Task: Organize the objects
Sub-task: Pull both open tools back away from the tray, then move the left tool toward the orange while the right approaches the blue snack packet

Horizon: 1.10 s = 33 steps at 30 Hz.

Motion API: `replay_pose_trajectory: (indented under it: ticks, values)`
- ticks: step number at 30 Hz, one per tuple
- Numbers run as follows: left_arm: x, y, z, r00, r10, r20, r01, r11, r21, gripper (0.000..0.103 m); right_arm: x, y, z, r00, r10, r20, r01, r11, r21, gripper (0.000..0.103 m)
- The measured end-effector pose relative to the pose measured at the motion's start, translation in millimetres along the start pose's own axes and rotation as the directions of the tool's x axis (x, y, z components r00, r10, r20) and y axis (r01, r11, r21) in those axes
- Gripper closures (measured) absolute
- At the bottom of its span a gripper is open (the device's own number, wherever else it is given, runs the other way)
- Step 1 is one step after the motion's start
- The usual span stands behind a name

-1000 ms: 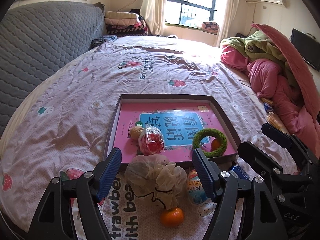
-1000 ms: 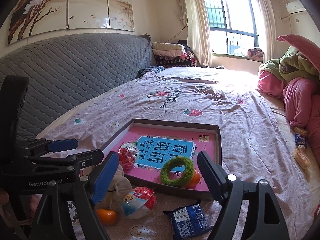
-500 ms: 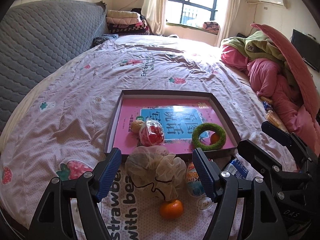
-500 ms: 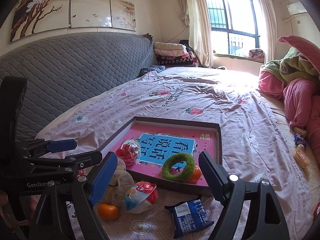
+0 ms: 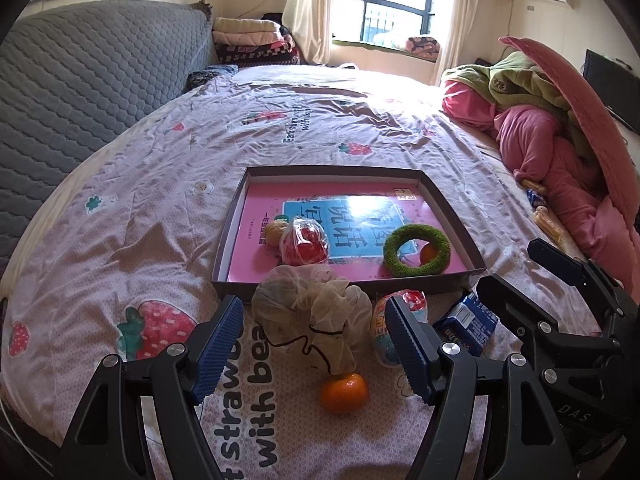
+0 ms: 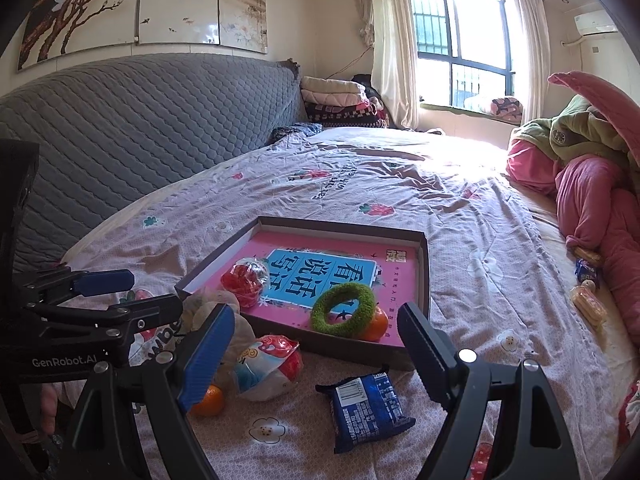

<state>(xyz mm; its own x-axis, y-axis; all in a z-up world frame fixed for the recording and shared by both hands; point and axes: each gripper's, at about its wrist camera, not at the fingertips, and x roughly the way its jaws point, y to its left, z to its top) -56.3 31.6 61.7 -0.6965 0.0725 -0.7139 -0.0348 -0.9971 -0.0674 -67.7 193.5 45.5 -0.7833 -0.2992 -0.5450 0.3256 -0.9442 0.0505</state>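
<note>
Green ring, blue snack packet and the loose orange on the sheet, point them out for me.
green ring point(image 5: 416, 251), left wrist view, on its fuzzy band.
blue snack packet point(image 6: 366, 408), right wrist view, middle of the wrapper.
loose orange point(image 5: 344, 393), left wrist view, centre of the peel.

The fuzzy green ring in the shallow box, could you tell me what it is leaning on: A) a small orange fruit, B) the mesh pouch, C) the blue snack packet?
A: the fuzzy green ring rests tilted against a small orange fruit inside the shallow box.
</note>
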Motion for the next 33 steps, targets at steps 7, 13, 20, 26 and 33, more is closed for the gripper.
replay_pose_trajectory:
  ticks: [7, 13, 20, 26, 33]
  values:
    - [-1.1, -5.1, -9.0, 1.0, -0.001, -0.027, 0.002, 1.0, 0.024, 0.028, 6.9, -0.8, -8.3, 0.999, -0.041, -0.031, 0.041, 0.999, -0.016, 0.02]
    - [-0.9, -8.8, -16.6, 0.999, 0.001, -0.04, 0.001, 0.999, 0.039, 0.028, 11.3, -3.3, -19.0, 0.996, -0.061, -0.062, 0.059, 0.998, -0.023, 0.02]
    - [6.1, -6.7, -27.7, 0.998, -0.009, -0.069, 0.011, 0.999, 0.031, 0.028, 10.6, -3.0, -31.3, 0.994, -0.064, -0.09, 0.062, 0.998, -0.033, 0.02]
    - [11.9, -8.2, -38.0, 0.996, -0.007, -0.094, 0.011, 0.999, 0.042, 0.028, 10.2, 1.2, -37.7, 0.992, -0.063, -0.107, 0.058, 0.997, -0.046, 0.02]
    - [22.0, -13.5, -54.1, 0.99, -0.015, -0.143, 0.023, 0.998, 0.058, 0.028, 14.4, 1.2, -48.3, 0.987, -0.053, -0.15, 0.046, 0.998, -0.049, 0.02]
